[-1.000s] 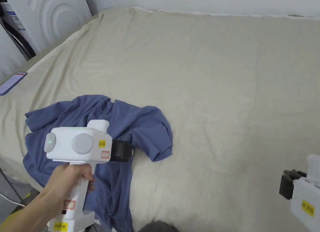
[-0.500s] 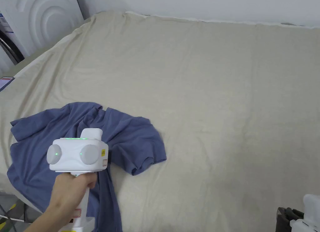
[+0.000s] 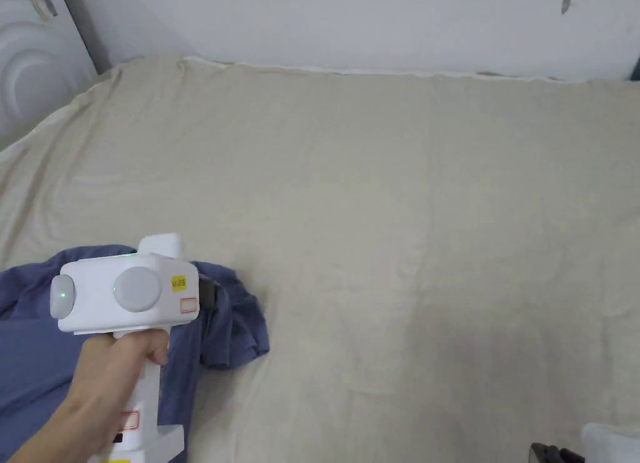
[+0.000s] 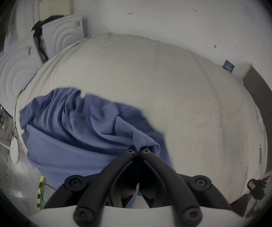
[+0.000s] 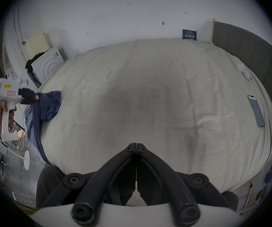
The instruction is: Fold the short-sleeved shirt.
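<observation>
A crumpled blue short-sleeved shirt (image 3: 234, 323) lies at the left edge of the beige bed (image 3: 406, 202), part of it hanging over the side. In the left gripper view the shirt (image 4: 76, 129) bunches up to my left gripper (image 4: 137, 151), whose jaws are shut on a fold of the cloth. The head view has that gripper (image 3: 209, 292) lifted a little above the bed, its tips half hidden behind the white body. My right gripper (image 5: 136, 147) is shut on nothing, hovering over the near bed edge; from there the shirt (image 5: 48, 106) hangs from the left gripper (image 5: 37, 97).
A phone (image 5: 256, 110) lies on the bed's right side near a dark headboard (image 5: 246, 50). White panels with ring patterns (image 4: 63, 35) lean at the far left. Cables and a white fan base (image 5: 26, 161) are on the floor to the left of the bed.
The head camera has turned right and up, so the shirt sits lower left. The left gripper has closed on the shirt and lifted a fold, drawing the sleeve inward. The right gripper sank out of frame.
</observation>
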### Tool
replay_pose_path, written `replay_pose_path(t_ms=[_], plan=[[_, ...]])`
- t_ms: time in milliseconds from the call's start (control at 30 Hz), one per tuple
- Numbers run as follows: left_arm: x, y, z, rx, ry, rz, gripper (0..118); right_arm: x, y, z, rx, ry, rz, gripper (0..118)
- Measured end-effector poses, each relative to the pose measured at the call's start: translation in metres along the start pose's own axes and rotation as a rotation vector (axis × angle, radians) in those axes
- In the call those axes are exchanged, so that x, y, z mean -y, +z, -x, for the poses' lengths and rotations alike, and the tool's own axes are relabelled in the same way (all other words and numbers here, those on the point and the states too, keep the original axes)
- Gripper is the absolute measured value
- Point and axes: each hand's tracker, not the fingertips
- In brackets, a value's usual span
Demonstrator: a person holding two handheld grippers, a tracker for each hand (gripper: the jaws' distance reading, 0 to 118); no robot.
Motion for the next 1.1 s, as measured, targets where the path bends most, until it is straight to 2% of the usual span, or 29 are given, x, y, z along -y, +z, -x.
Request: replay_pose_path(t_ms=[67, 167, 333, 500, 633, 767, 967, 1000, 1033, 1067, 1100], plan=[[-0.017, 0.000, -0.034, 0.025, -0.046, -0.040, 0, -0.001, 0.007, -0.009, 0.014, -0.027, -0.016, 0], [-0.035, -0.001, -0.099, 0.149, -0.108, -0.051, 0, 0.000, 0.016, -0.025, 0.030, -0.061, -0.036, 0], [-0.045, -0.014, -0.255, 0.302, -0.304, -0.009, 0, 0.000, 0.025, -0.057, 0.073, -0.125, -0.054, 0], [-0.007, -0.029, -0.422, 0.503, -0.442, 0.054, 0, 0.000, 0.034, -0.093, 0.143, -0.192, -0.079, 0], [0.038, -0.037, -0.523, 0.656, -0.487, 0.135, 0, 0.004, 0.038, -0.119, 0.204, -0.251, -0.091, 0], [0.075, -0.054, -0.557, 0.644, -0.513, 0.181, 0, 0.007, 0.032, -0.137, 0.222, -0.299, -0.067, 0], [0.081, -0.100, -0.531, 0.613, -0.433, 0.291, 0, 0.011, 0.030, -0.139, 0.212, -0.305, -0.063, 0], [0.080, -0.102, -0.528, 0.622, -0.440, 0.294, 4, 0.011, 0.029, -0.138, 0.212, -0.304, -0.062, 0], [0.079, -0.100, -0.526, 0.622, -0.448, 0.295, 23, 0.012, 0.028, -0.137, 0.212, -0.298, -0.060, 0], [0.075, -0.096, -0.524, 0.603, -0.478, 0.273, 52, 0.013, 0.028, -0.135, 0.212, -0.294, -0.058, 0], [0.072, -0.088, -0.520, 0.620, -0.497, 0.272, 86, 0.013, 0.028, -0.134, 0.210, -0.293, -0.052, 0]])
